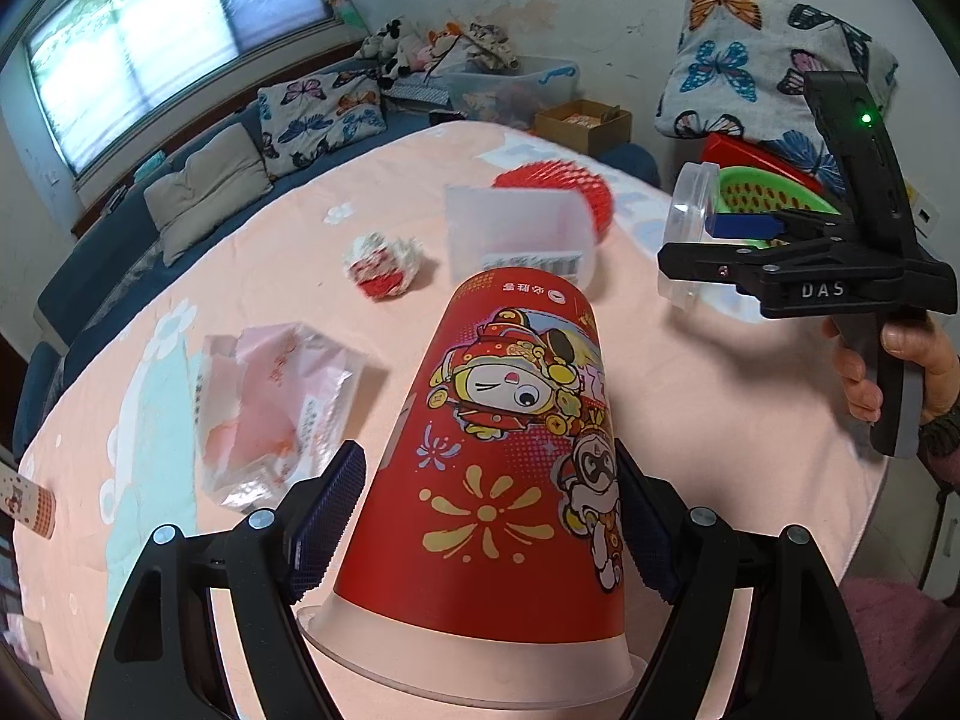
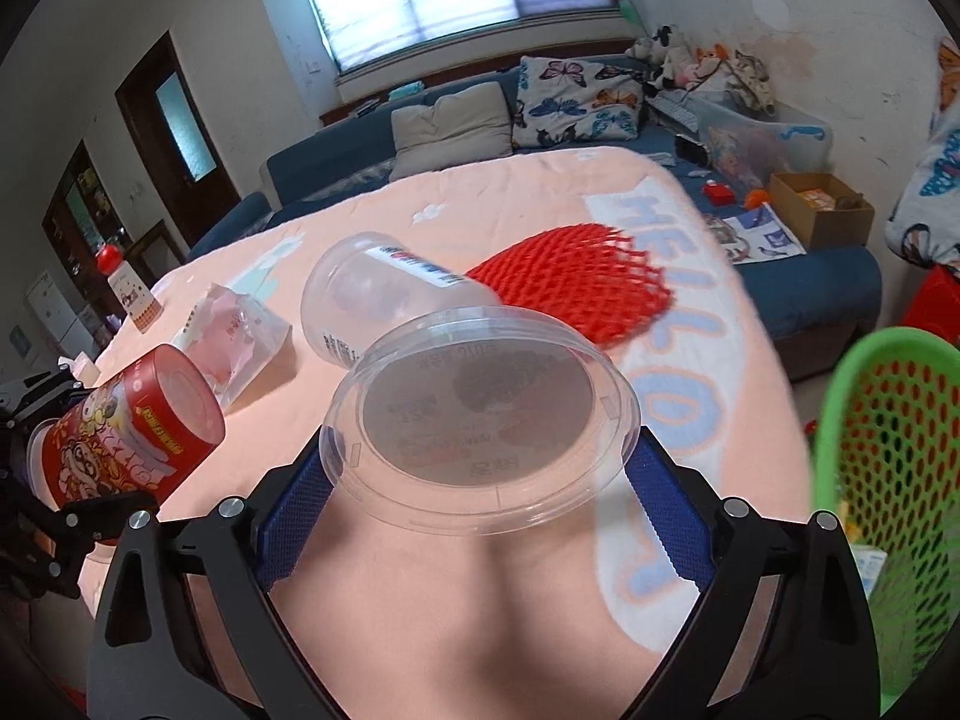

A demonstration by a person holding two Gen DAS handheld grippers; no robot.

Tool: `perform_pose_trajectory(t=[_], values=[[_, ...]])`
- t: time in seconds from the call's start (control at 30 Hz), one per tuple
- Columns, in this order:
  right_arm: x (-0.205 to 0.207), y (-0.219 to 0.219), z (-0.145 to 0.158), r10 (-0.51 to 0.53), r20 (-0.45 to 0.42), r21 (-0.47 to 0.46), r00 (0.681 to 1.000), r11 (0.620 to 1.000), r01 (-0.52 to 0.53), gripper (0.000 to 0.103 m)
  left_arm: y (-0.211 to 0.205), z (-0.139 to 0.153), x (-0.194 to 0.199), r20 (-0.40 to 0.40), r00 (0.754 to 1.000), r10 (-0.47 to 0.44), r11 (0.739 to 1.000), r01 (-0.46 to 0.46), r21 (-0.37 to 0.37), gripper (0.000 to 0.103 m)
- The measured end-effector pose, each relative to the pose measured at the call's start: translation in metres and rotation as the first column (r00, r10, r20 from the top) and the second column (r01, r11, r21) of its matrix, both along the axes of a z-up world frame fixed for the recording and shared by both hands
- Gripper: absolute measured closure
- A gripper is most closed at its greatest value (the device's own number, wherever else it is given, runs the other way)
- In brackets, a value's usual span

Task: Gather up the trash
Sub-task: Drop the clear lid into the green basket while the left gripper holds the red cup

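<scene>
Spreading across both views is a peach-pink blanket-covered table (image 2: pixel 468 630), still carrying most of the litter, so the collecting is looking barely begun. A green perforated plastic basket (image 2: pixel 894 480) is standing just off the table's right edge, seemingly the bin; something pale is lying at its bottom, too unclear to name.

The left gripper (image 1: pixel 486 534) is holding a tall red paper cup with cartoon printing (image 1: pixel 510 450), its jaws spread wide and pressing on the cup's sides, the cup tilting bottom-forward above the table's near edge. The right gripper (image 2: pixel 480 480) is carrying a clear round plastic lid (image 2: pixel 480 420) near the table's right edge, beside the basket; its jaws are standing almost fully apart with the blue pads against the lid's rim, so the lid is being held.

Lying untouched toward the table's middle are a red foam fruit net (image 2: pixel 576 282), a clear plastic cup with a printed label (image 2: pixel 384 294) on its side, a crinkled transparent wrapper with pink print (image 1: pixel 270 408) nearer the left edge, and a small crumpled white-and-red paper ball (image 1: pixel 384 267). In my judgement, two pieces are in hand and four are waiting.
</scene>
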State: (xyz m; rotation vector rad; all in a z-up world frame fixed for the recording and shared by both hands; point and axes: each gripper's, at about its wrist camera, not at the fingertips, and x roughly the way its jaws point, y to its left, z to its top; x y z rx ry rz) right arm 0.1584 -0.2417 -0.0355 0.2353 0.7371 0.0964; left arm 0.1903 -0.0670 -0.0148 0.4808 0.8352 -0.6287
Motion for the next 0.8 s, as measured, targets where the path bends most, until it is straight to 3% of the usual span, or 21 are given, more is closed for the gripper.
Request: perform_pose_trajectory(t=[0.33, 0.8], values=[[-0.05, -0.056, 0.014, -0.107, 0.012, -0.039, 0.994, 0.993, 0.107, 0.01, -0.046, 0.012, -0.022, 0.023, 0.997, -0.068, 0.997, 0.069, -0.024, 0.027], [-0.108, -0.161, 0.0, -0.291, -0.037, -0.09, 0.956, 0.954, 0.287, 0.009, -0.135, 0.023, -0.041, 0.024, 0.986, -0.167, 0.984, 0.168, -0.058, 0.027]])
